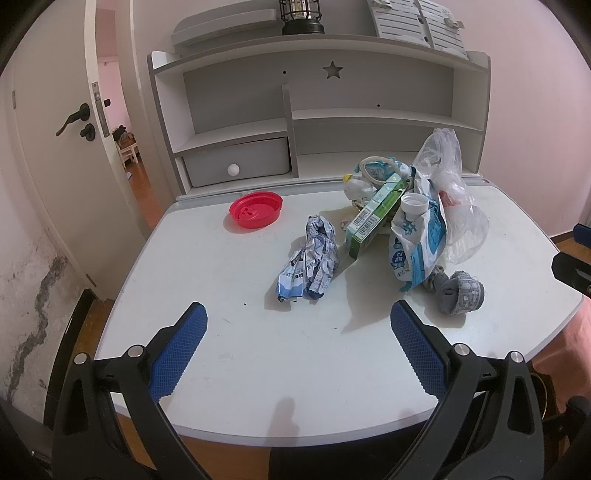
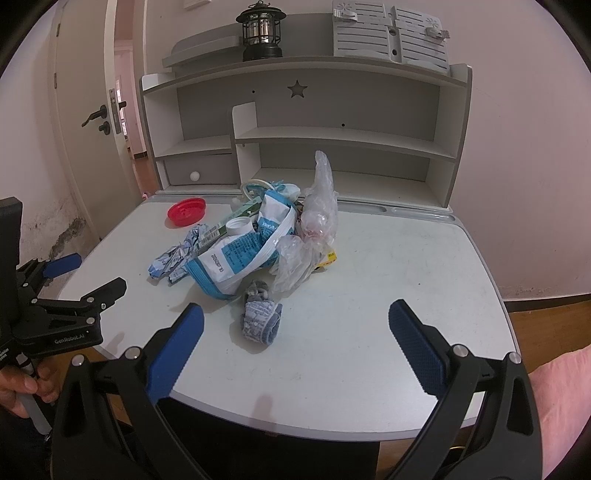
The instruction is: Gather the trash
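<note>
A white desk (image 1: 258, 350) fills most of both views, its rounded front edge nearest the cameras, with a grey-and-white shelf hutch (image 1: 369, 107) standing along its back edge; the hutch has a star cut-out, a small drawer with a round white knob (image 1: 233, 169) at lower left, and a black lantern (image 2: 260, 31) on its top board. To the left a cream door (image 1: 62, 155) stands ajar. The trash sits in a loose heap on the far middle of the desk: a clear crumpled plastic bag (image 1: 448, 177) at the right, a white-and-blue milk pouch (image 2: 236, 258) with a white screw spout leaning against it, a green carton (image 1: 373, 221) with barcodes tilted beside that, and a crumpled blue-and-white wrapper (image 1: 310, 258) lying just left of the heap. A small grey knitted sock (image 2: 260, 314) lies nearest the front, just touching the pouch's lower end. A red plastic lid (image 1: 256, 209) rests apart at the back left. The left gripper (image 1: 298, 325) and the right gripper (image 2: 295, 325) both hover over the desk's front edge with their blue-padded jaws spread wide, gripping nothing, well short of the heap.
</note>
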A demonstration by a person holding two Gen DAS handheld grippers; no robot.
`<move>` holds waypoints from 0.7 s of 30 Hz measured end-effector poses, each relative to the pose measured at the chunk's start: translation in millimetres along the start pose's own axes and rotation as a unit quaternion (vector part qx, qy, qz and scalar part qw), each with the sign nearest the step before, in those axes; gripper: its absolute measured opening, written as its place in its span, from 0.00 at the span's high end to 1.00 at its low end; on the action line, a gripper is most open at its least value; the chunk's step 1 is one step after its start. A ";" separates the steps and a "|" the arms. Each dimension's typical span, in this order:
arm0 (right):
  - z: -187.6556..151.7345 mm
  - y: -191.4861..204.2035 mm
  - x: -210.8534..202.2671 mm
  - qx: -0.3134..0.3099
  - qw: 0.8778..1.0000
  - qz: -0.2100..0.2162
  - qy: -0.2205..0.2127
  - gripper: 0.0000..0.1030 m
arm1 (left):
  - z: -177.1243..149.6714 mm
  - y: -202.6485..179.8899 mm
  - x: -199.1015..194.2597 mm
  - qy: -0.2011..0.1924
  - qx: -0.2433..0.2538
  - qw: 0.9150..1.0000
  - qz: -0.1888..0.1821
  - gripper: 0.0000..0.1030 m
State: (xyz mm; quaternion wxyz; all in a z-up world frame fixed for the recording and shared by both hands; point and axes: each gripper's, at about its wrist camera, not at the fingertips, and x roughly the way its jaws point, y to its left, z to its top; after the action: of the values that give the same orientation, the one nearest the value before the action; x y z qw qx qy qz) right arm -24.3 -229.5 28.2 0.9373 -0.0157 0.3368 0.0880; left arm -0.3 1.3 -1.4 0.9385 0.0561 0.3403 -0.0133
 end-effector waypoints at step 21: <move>-0.5 0.1 -1.7 -0.005 1.000 0.000 0.000 0.06 | -3.6 -3.3 2.6 0.003 0.001 1.000 0.001 0.06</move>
State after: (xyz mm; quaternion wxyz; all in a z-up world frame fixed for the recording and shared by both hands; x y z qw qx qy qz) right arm -25.9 -229.7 28.9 0.9372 -0.0202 0.3366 0.0893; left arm -0.8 -1.5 -6.1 0.9377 0.0569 0.3426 -0.0126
